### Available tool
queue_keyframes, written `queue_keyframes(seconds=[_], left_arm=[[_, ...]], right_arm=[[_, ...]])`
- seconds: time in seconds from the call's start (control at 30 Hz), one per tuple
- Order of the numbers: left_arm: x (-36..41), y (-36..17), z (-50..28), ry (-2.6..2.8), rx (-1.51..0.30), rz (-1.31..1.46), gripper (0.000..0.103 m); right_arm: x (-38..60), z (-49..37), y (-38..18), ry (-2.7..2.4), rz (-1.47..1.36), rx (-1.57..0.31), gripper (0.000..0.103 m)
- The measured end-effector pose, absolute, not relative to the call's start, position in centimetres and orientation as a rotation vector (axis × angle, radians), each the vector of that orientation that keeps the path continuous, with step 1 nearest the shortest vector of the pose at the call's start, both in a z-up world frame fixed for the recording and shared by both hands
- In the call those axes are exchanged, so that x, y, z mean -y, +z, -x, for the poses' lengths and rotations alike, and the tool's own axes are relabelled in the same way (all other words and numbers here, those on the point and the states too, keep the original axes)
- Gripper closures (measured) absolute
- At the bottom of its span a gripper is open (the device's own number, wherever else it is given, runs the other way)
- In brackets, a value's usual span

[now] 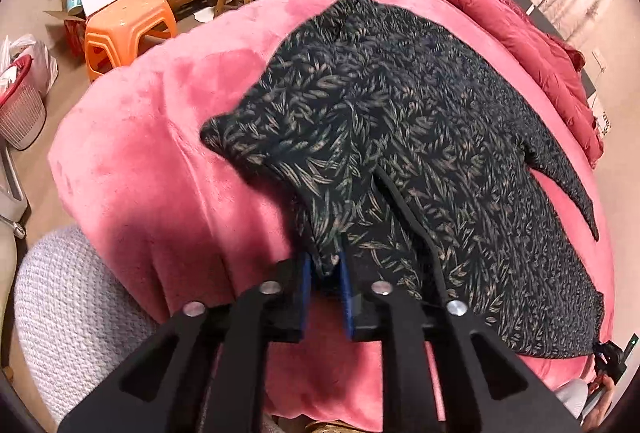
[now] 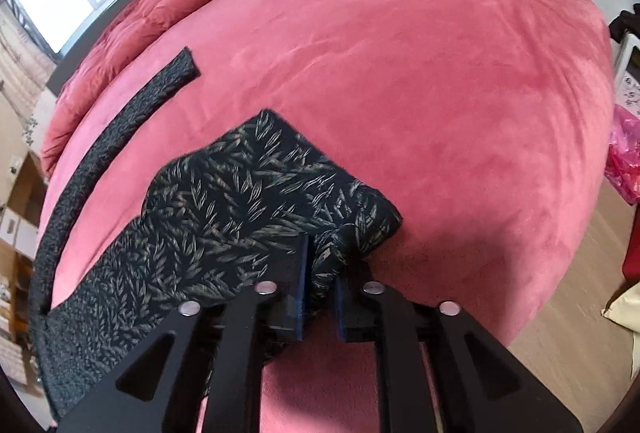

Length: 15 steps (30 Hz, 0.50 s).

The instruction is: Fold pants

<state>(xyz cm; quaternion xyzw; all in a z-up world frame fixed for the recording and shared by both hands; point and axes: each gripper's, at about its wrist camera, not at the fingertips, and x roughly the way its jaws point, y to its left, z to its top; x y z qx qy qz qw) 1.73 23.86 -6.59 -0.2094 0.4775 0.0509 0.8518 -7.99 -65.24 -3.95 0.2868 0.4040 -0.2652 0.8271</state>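
The leaf-print pants (image 1: 400, 121) are pinched between the left gripper (image 1: 326, 269) fingers and between the right gripper (image 2: 320, 273) fingers, spread ahead over the pink bed (image 2: 440, 73).

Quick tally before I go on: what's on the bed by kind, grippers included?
Patterned black pants: 1
Pink blanket under them: 1
Red quilt bunched at the far edge: 1
Hand-held grippers pinching the pants, left hand-held gripper and right hand-held gripper: 2
Total: 5
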Motion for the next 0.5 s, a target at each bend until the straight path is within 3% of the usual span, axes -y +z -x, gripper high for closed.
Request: queue_keyframes(seconds=[0.03,0.07,0.1,0.17,0.27,0.33,0.5], left_arm=[[-24.1,-6.0,-1.7,0.127,-0.993,0.429,0.072],[-24.5,-5.3,-1.5,0.175,-0.972,0.410,0.053],[-24.9,-4.7,-1.3,0.212,-0.949,0.400,0.041],[-25.9,-3.2,-0.6,0.291,-0.878,0.388,0.040],[-27.6,-2.0,-0.5,0.368,-0.800,0.395,0.029],[-28.4,-1.6,-1.5,0.376,-0.786,0.429,0.024],[-26.9,-0.9,-5.6,0.298,-0.785,0.410,0.013]], right_arm=[[65.2,8.0,-3.2,-0.629,-0.574,-0.841,0.055],[65.1,8.2,-2.5,-0.688,-0.544,-0.815,0.041],[65.0,8.5,-1.6,-0.743,-0.521,-0.776,0.040],[64.3,8.6,0.5,-0.793,-0.479,-0.683,0.040],[61.7,6.8,2.6,-0.743,-0.403,-0.619,0.036],[58.9,4.6,2.9,-0.657,-0.354,-0.629,0.030],[50.6,-2.7,1.0,-0.402,-0.238,-0.732,0.027]])
